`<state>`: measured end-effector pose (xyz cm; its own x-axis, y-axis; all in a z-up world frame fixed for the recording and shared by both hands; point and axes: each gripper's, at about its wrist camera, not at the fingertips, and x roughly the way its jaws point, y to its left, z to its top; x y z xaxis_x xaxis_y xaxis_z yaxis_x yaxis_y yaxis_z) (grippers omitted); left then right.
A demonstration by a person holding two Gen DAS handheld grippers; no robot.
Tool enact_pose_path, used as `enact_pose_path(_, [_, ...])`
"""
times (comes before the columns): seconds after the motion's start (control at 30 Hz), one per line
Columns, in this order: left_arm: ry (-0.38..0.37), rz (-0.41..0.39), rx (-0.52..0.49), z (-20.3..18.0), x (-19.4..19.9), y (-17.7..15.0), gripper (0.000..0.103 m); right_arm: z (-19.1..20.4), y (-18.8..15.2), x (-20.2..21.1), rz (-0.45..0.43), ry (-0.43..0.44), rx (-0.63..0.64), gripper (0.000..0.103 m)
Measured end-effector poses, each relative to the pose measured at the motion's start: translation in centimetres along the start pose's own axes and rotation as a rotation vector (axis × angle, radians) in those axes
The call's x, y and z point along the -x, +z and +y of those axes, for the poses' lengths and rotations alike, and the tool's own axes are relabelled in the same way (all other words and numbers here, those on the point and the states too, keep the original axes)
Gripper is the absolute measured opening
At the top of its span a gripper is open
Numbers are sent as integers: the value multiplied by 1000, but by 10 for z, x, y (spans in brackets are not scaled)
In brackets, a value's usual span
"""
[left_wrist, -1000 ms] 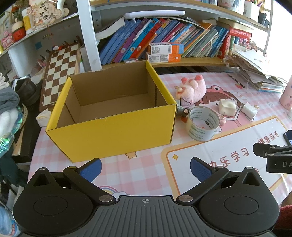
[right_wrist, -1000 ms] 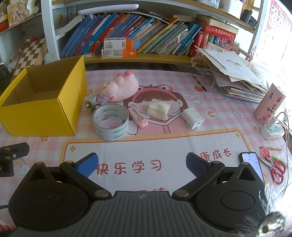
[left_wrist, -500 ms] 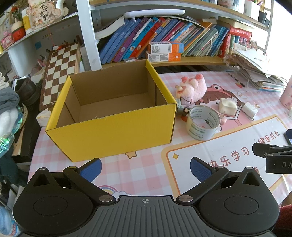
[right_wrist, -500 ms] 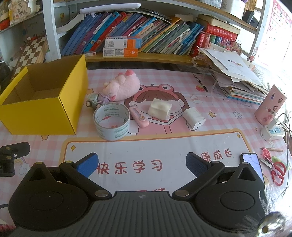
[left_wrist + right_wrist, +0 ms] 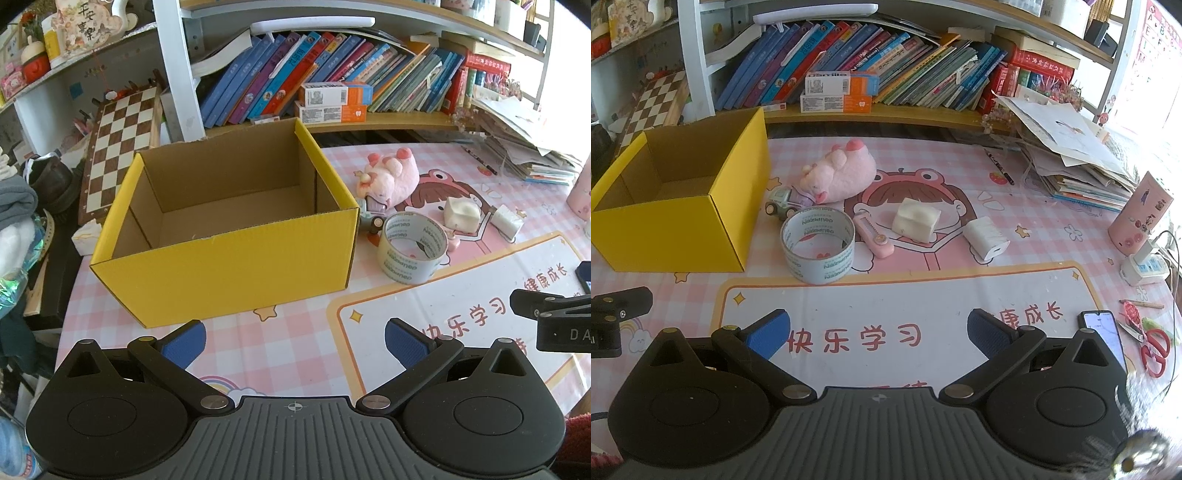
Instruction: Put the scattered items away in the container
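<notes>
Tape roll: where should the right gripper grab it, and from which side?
Pinch the near wall of the tape roll from above, one finger inside the hole. It lies flat, hollow upward; the right gripper looks open wide enough, and the near side is clear.

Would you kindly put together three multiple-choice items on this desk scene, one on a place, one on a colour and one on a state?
1. Where does the tape roll stand?
A. inside the box
B. on the mat, beside the box
C. on the bookshelf

2. What colour is the outside of the cardboard box?
A. yellow
B. green
C. white

3. How do both hand-held grippers stand, the left hand-held gripper and the right hand-held gripper?
A. shut on the tape
B. shut on nothing
C. open and empty

Answers:
1 B, the roll sits on the table mat just off the box's right wall.
2 A, its outer walls are yellow, with brown card inside.
3 C, each pair of blue pads is spread wide with only mat between them.
</notes>
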<state>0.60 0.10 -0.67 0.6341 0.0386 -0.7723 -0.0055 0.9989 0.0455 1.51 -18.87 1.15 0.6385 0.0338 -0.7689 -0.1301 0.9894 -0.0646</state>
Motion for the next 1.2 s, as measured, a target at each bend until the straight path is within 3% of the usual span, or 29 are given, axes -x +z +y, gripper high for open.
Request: enact_pose_path(1.2, [-4, 4, 0, 0, -3, 2, 103, 3, 4, -4, 1, 1, 11, 103])
